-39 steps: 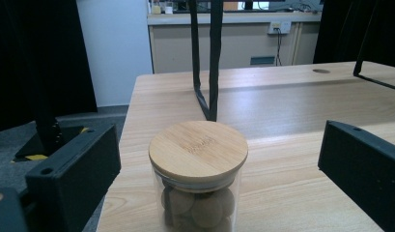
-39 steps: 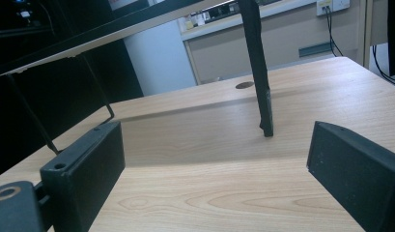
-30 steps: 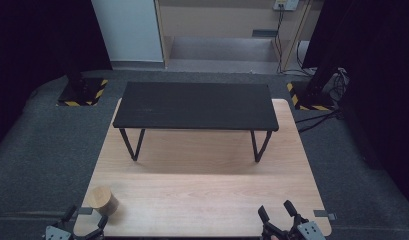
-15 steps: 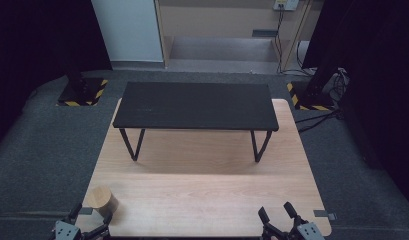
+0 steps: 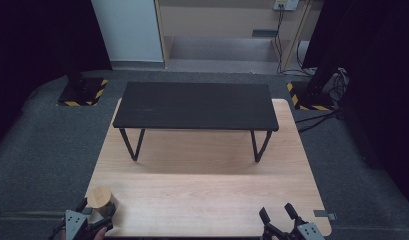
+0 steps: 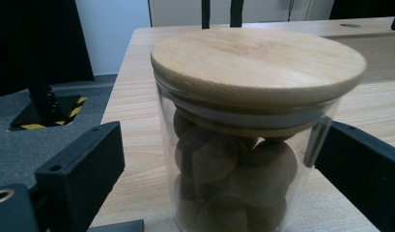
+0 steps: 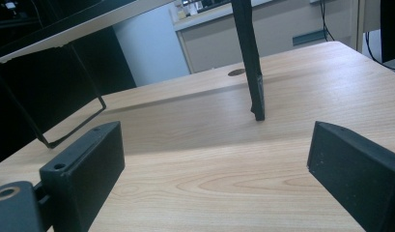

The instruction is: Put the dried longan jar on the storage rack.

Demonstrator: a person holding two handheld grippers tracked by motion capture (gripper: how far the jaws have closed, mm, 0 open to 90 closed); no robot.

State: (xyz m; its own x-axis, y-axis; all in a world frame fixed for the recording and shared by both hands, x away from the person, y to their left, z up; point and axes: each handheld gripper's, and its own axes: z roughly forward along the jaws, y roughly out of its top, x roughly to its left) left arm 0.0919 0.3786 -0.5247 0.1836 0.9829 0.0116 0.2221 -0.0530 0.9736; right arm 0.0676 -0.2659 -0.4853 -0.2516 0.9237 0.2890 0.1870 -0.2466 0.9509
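Because its glass wall sits between spread jaws that flank without pressing, the jar (image 6: 253, 140), wooden-lidded and packed with brown balls, looks lined up for a grasp at the lower left of the wooden table (image 5: 202, 195). Left gripper (image 5: 94, 220) brackets it; right gripper (image 5: 282, 220) gapes empty, lower right, below the black bench (image 5: 194, 105).

I can't read any text, label, brand or number here. Only sign-like marks: yellow-black hazard stripes on the stand bases (image 5: 84, 95) at upper left and (image 5: 312, 100) upper right of the high view.
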